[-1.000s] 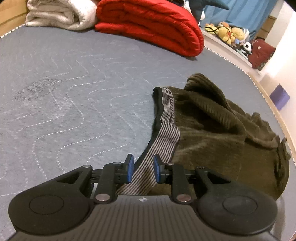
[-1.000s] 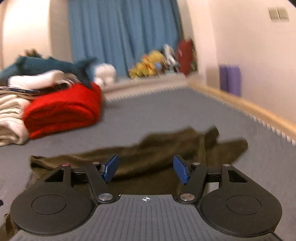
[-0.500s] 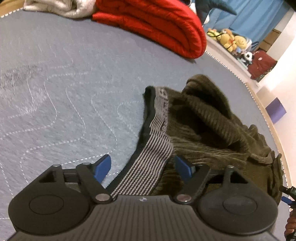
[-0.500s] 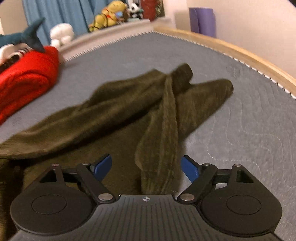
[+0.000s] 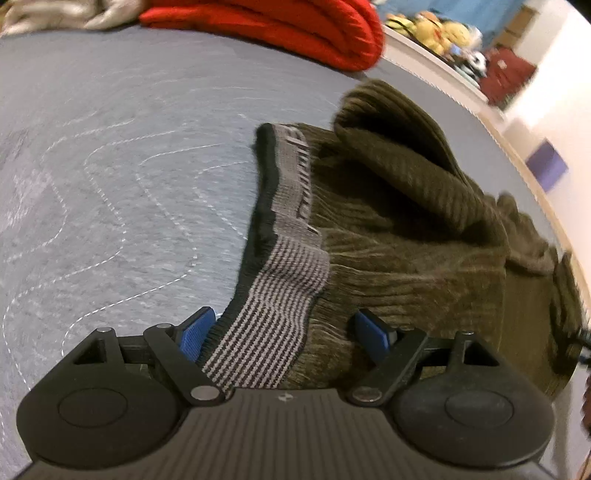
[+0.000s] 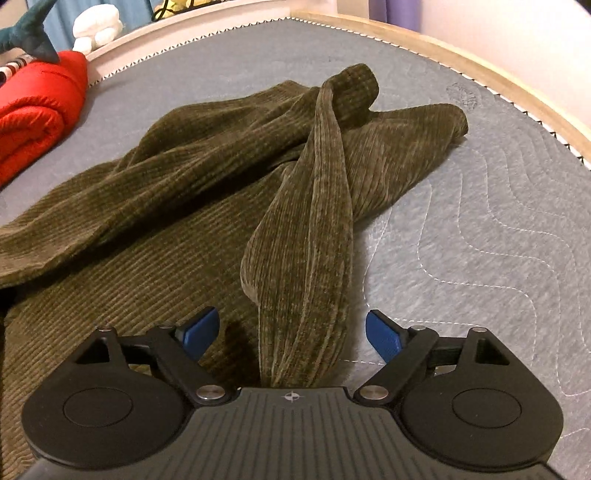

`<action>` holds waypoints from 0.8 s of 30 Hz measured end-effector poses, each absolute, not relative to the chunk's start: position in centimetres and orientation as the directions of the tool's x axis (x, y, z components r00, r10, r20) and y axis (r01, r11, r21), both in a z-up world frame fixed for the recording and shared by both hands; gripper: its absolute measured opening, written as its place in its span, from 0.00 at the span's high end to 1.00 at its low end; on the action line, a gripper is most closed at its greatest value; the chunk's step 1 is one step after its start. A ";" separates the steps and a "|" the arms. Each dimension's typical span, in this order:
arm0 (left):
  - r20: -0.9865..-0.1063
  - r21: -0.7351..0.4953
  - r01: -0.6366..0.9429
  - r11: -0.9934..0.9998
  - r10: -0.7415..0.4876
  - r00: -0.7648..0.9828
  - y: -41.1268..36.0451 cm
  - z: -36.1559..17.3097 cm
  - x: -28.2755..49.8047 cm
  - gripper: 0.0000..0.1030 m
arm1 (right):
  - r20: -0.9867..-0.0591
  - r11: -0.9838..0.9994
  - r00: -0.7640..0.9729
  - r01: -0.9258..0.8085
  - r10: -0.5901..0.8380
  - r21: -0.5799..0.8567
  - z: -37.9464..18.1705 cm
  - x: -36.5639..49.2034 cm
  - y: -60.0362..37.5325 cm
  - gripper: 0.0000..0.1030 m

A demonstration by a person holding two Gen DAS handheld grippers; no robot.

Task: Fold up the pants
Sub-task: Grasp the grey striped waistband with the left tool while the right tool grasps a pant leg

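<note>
Olive corduroy pants [image 5: 406, 229] lie crumpled on the grey quilted mattress [image 5: 110, 184]. Their grey striped waistband [image 5: 291, 258] runs toward my left gripper [image 5: 284, 328] and passes between its wide-spread blue pads, which do not press on it. In the right wrist view the pants [image 6: 184, 192] spread out with the legs crossed. A raised fold of one leg [image 6: 310, 229] runs back between the blue pads of my right gripper [image 6: 291, 334], which stands open just above the cloth.
A folded red blanket [image 5: 280, 26] and a pale blanket [image 5: 55, 14] lie at the far side of the mattress. Stuffed toys [image 5: 436, 29] sit on a ledge beyond. The wooden bed edge [image 6: 480, 70] curves along the right, with bare mattress [image 6: 480, 240] beside the pants.
Both grippers' jaws have spread wide apart. Both hands have come down closer to the pants, and the right view has tipped from the room down onto the legs.
</note>
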State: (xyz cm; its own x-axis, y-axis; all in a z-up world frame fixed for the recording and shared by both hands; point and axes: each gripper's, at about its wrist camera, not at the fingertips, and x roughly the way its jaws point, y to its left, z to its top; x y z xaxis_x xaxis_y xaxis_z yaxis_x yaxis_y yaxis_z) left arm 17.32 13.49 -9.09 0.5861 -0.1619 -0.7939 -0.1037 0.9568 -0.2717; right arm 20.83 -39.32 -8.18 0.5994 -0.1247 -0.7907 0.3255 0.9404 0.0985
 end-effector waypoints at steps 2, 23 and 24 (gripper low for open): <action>-0.800 -0.226 -0.065 0.972 -0.146 0.582 12.5 -9.0 17.3 0.25 | -0.797 0.941 0.590 0.325 -0.125 0.093 -8.5 21.0 -39.1 0.17; -0.705 -0.207 -0.036 0.978 -0.123 0.699 16.8 -0.4 8.6 0.95 | -0.732 0.961 0.671 0.263 -0.118 0.087 -4.0 16.8 -38.1 0.90; -0.703 -0.214 -0.045 0.976 -0.122 0.701 17.2 -0.2 8.4 0.95 | -0.726 0.962 0.678 0.257 -0.115 0.087 -3.7 16.5 -37.9 0.90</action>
State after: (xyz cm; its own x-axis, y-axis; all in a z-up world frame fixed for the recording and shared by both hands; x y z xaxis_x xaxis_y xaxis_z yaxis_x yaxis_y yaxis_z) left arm 8.40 17.16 -0.22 0.7010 -0.1217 -0.7027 -0.0453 0.9758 -0.2141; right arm 16.51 -37.94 -3.67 0.6775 -0.1152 -0.7264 0.2573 0.9624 0.0873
